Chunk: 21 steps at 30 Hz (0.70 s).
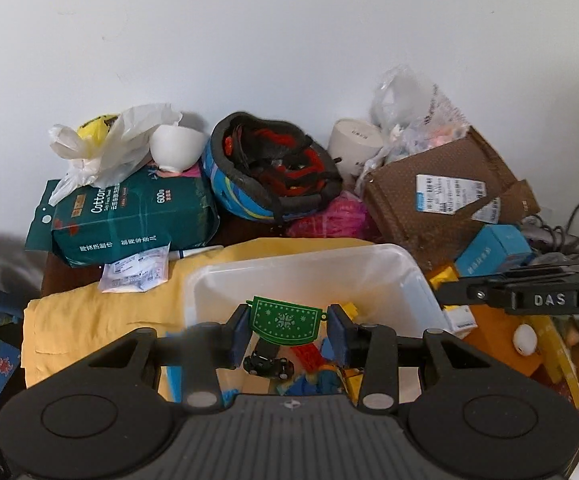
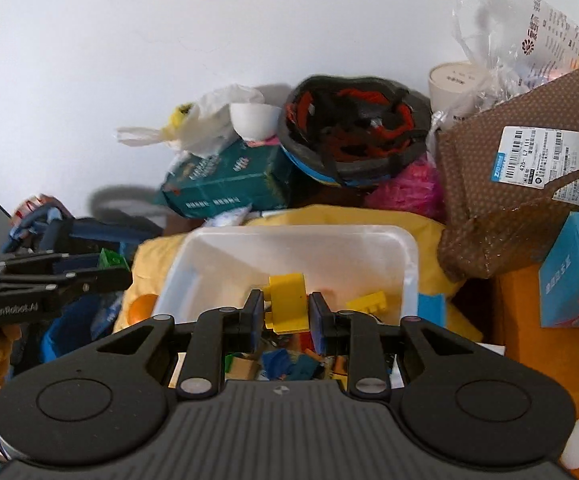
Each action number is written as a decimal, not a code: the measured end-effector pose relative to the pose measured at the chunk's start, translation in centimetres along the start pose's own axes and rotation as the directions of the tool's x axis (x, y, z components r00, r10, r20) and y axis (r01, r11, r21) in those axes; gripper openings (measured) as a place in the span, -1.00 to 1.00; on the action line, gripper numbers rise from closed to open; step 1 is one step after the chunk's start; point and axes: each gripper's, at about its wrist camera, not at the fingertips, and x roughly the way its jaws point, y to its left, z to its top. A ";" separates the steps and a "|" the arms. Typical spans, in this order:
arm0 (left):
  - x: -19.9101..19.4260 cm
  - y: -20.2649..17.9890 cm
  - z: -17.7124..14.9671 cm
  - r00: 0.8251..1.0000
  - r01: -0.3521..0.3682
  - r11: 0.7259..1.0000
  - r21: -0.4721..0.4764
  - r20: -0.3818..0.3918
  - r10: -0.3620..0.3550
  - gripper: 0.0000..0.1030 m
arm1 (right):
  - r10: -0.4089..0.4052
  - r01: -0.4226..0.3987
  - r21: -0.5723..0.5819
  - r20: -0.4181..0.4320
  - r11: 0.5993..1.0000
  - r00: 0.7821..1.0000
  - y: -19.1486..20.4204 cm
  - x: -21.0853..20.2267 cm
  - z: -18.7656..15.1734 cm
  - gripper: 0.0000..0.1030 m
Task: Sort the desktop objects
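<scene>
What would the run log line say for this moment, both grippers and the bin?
left gripper: shut on green snowflake piece | right gripper: shut on yellow block | both over clear plastic bin holding toy pieces | step: sorting

Bin [image 1: 301, 268] rests on cloth [image 1: 89, 320]; helmet [image 1: 273, 168] behind, cardboard box [image 1: 441, 200] right
</scene>
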 end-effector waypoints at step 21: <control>5.3 -0.8 -0.2 0.980 -0.152 0.988 0.041 -0.124 0.156 0.57 | -0.067 0.063 -0.085 -0.047 0.994 0.997 1.3 2.9 -1.6 0.77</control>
